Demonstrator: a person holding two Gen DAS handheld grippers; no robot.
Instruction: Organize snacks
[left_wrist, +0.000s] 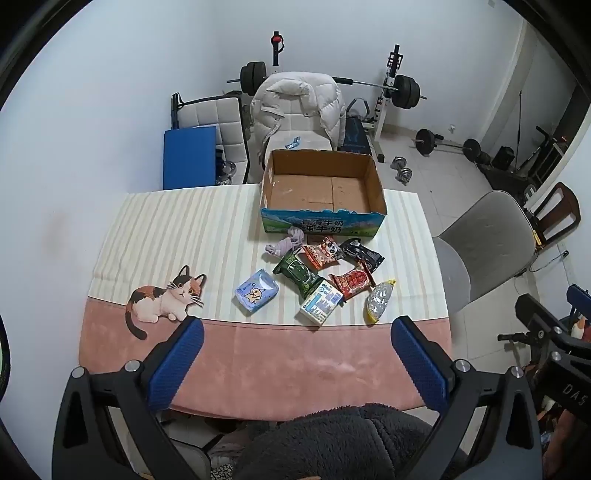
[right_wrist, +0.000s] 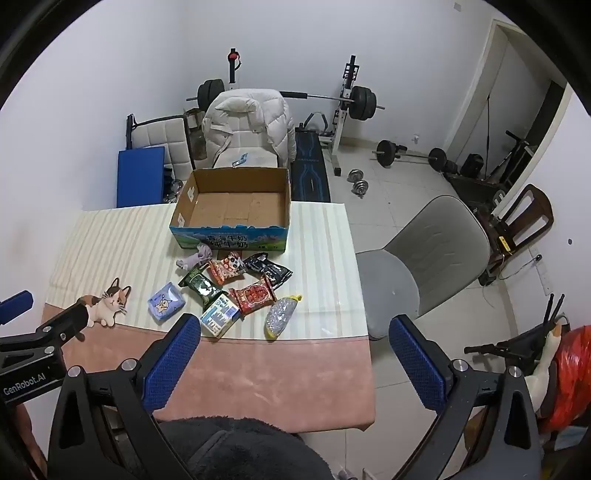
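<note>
The worktop (left_wrist: 258, 369), under a striped cream and pink cloth with a printed cat, carries everything for the job. At its far edge sits the open brown cardboard box with a blue printed front (left_wrist: 321, 221), empty and stiff enough to take dropped packets.

Just in front of the box lies a loose cluster of snacks, several overlapping. The dark green foil packet (left_wrist: 297, 275) and the red foil packet (left_wrist: 351, 282) look light, crinkly and slippery; a pinch across a sealed end seam would probably hold better than the puffy middle. The white and blue carton (left_wrist: 320, 302) seems the stiffest piece, best taken across its narrow sides. The pale blue soft pouch (left_wrist: 256, 291) lies slightly apart to the left, so it is easy to reach. The clear bag with yellow ends (left_wrist: 380, 301) looks limp and may sag. A small black packet (left_wrist: 360, 253) sits nearest the box.

The left gripper (left_wrist: 295, 363) and right gripper (right_wrist: 295, 360) both hover over the near edge, jaws spread wide and holding nothing.
</note>
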